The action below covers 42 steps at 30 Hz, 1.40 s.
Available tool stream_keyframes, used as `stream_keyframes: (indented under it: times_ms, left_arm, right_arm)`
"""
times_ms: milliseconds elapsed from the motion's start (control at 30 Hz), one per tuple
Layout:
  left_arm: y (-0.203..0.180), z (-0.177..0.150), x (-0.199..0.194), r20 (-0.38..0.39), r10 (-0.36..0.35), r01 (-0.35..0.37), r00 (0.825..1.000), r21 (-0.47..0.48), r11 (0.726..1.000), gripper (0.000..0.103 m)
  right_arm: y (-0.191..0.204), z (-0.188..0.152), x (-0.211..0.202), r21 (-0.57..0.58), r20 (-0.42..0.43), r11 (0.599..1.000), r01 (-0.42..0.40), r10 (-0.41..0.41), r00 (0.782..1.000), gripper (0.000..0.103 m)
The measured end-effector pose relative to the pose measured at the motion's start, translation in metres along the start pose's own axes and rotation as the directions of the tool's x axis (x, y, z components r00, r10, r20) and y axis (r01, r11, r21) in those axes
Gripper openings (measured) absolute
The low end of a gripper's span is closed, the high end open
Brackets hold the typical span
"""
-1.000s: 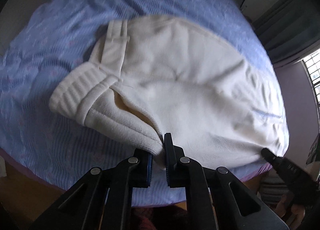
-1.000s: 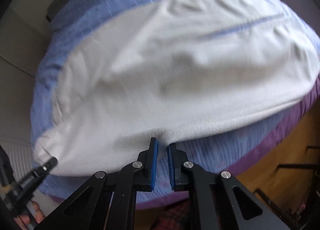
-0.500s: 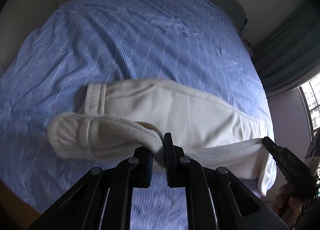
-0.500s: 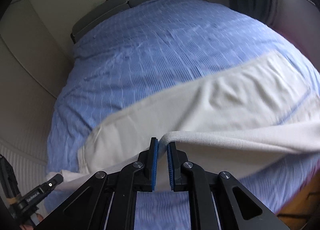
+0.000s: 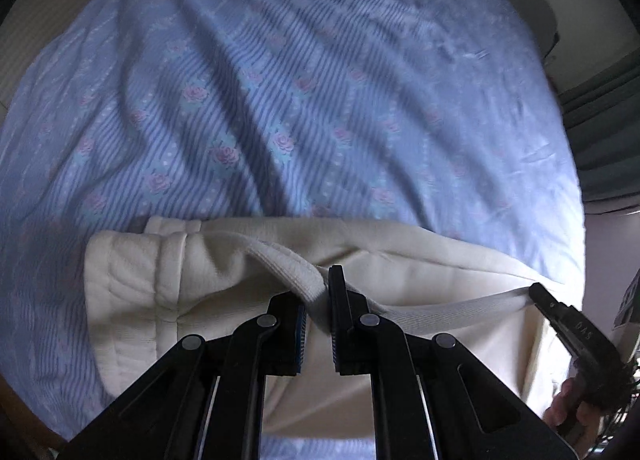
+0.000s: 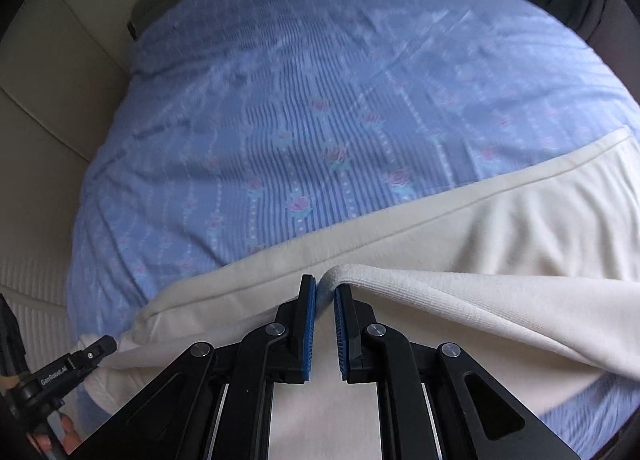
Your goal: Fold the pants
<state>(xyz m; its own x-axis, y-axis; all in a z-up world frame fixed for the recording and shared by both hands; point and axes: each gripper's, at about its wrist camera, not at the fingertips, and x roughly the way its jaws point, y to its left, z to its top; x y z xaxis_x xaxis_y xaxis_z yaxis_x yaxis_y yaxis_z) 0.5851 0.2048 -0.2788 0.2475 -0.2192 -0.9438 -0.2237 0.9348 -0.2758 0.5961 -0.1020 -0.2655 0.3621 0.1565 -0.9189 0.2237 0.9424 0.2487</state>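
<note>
Cream fleece pants (image 5: 400, 252) lie across the near part of a blue bed. My left gripper (image 5: 318, 300) is shut on their ribbed edge and holds it above the lower layer. The cuffed end (image 5: 132, 280) bunches at the left. My right gripper (image 6: 325, 292) is shut on the same raised edge of the pants (image 6: 500, 220) further along. The edge runs taut between both grippers. The right gripper shows at the right of the left wrist view (image 5: 538, 294); the left gripper shows at the lower left of the right wrist view (image 6: 106, 344).
The bed has a blue striped sheet with pink roses (image 5: 280, 100), also in the right wrist view (image 6: 320, 120). A grey headboard (image 6: 148, 8) stands at the far end. A beige wall (image 6: 48, 100) is on the left and dark curtains (image 5: 600, 120) on the right.
Both grippers have lifted the near edge of the pants and carried it forward over the rest. More bare sheet now shows beyond the pants.
</note>
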Motion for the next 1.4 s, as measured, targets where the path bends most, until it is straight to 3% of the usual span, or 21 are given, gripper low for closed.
stream_keyframes:
  times_ms: [133,267,300,333,367,400,600,733,933,1100,1167,1267,1400]
  left_arm:
    - [-0.004,0.014,0.024,-0.046,0.049,-0.048,0.998,0.02,0.999,0.015]
    - [-0.003,0.025,0.03,-0.109,0.066,-0.073,0.992,-0.057,0.996,0.018]
    - [-0.004,0.025,0.029,-0.112,0.068,-0.076,0.991,-0.066,0.995,0.028]
    - [-0.005,0.025,0.026,-0.106,0.075,-0.082,0.992,-0.064,0.995,0.051]
    - [-0.008,0.025,0.019,-0.079,0.105,-0.11,0.991,-0.057,0.992,0.062]
    - [-0.009,0.023,0.011,-0.048,0.126,-0.128,0.991,-0.055,0.99,0.068]
    - [-0.028,0.004,-0.024,0.006,0.111,-0.111,0.994,0.069,0.991,0.069]
    - [-0.072,-0.036,-0.05,0.109,0.078,-0.108,0.991,0.305,0.946,0.069]
    - [-0.146,-0.107,-0.087,0.182,-0.052,-0.048,0.982,0.506,0.861,0.069]
    - [-0.212,-0.166,-0.097,0.192,-0.13,0.0,0.973,0.559,0.829,0.069]
    - [-0.235,-0.185,-0.093,0.201,-0.133,0.0,0.971,0.55,0.835,0.069]
    - [-0.268,-0.21,-0.082,0.217,-0.115,-0.007,0.969,0.492,0.87,0.068]
    - [-0.305,-0.238,-0.063,0.169,-0.103,0.02,0.98,0.434,0.901,0.068]
  right_arm:
    - [0.003,0.013,0.028,-0.014,-0.063,0.999,0.036,-0.037,0.997,0.012]
    - [0.004,0.017,0.042,0.012,-0.132,0.999,0.05,-0.048,0.99,0.021]
    - [0.005,0.017,0.04,0.013,-0.129,0.999,0.039,-0.037,0.991,0.031]
    - [0.008,0.016,0.036,0.017,-0.125,1.0,0.022,-0.019,0.992,0.037]
    - [0.012,0.016,0.031,0.017,-0.118,1.0,0.001,0.001,0.993,0.049]
    - [0.017,0.015,0.024,0.007,-0.099,1.0,-0.016,0.016,0.995,0.052]
    - [0.037,-0.001,-0.034,-0.07,0.008,0.996,-0.05,0.051,0.999,0.052]
    - [0.024,-0.026,-0.076,-0.075,0.061,0.997,-0.032,0.037,0.997,0.056]
    - [-0.044,-0.068,-0.136,-0.05,0.105,0.999,0.013,-0.007,0.994,0.059]
    - [-0.126,-0.1,-0.181,0.007,0.12,0.999,0.052,-0.052,0.991,0.059]
    - [-0.16,-0.109,-0.196,0.03,0.125,0.997,0.068,-0.072,0.99,0.059]
    - [-0.216,-0.119,-0.214,0.052,0.131,0.995,0.084,-0.091,0.987,0.059]
    - [-0.284,-0.123,-0.224,0.095,0.127,0.992,0.084,-0.096,0.987,0.059]
